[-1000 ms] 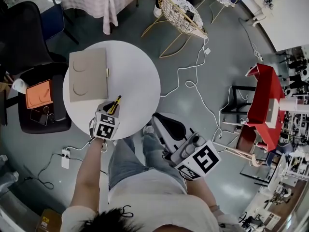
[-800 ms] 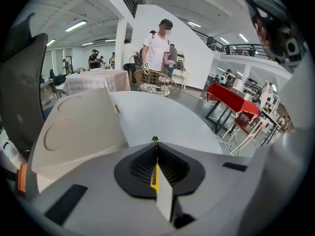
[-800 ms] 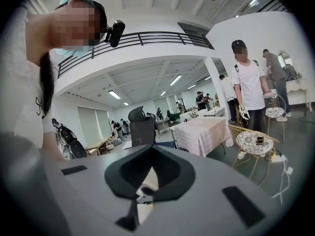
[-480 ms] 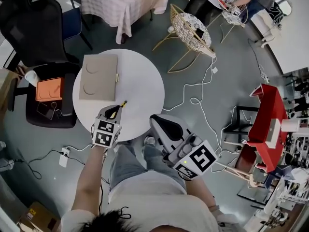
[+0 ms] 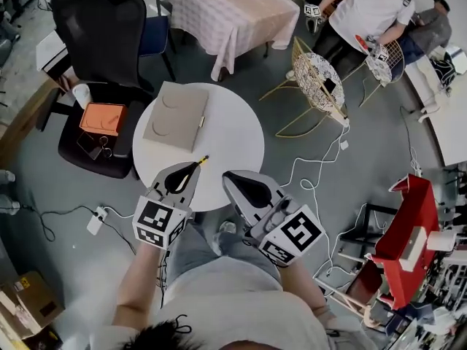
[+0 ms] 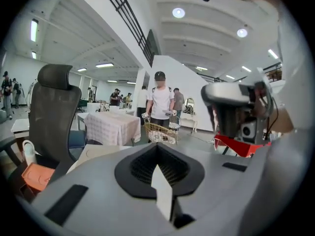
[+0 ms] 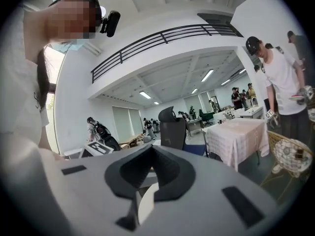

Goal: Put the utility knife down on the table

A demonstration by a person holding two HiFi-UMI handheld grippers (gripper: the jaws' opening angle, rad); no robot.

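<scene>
Nearest, each gripper carries a cube with black-and-white square markers, one on the left and one on the right; they show patterns only, no words. The left gripper points out over the near edge of the round white table, its jaws closed on the knife. The knife's thin dark body and yellow tip stick out past the fingertips above the white top, and whether it touches the top cannot be told. The right gripper sits just beside it at the same near edge, jaws together with nothing between them. A tan board with two curved cut marks lies flat at the table's far left edge. The floor is grey and smooth, with white cables looping to the right of the table and a power strip to the left. A cardboard box stands at the lower left, its label too small to read. Left of the table a black office chair holds an orange case, with a white cup next to it. Right of the table stands a red cart. Farther off are a table under a checked cloth and gold wire chairs, and beyond them a person in a white shirt. The gripper views show an open hall with white walls, ceiling lights and a railed upper level.
</scene>
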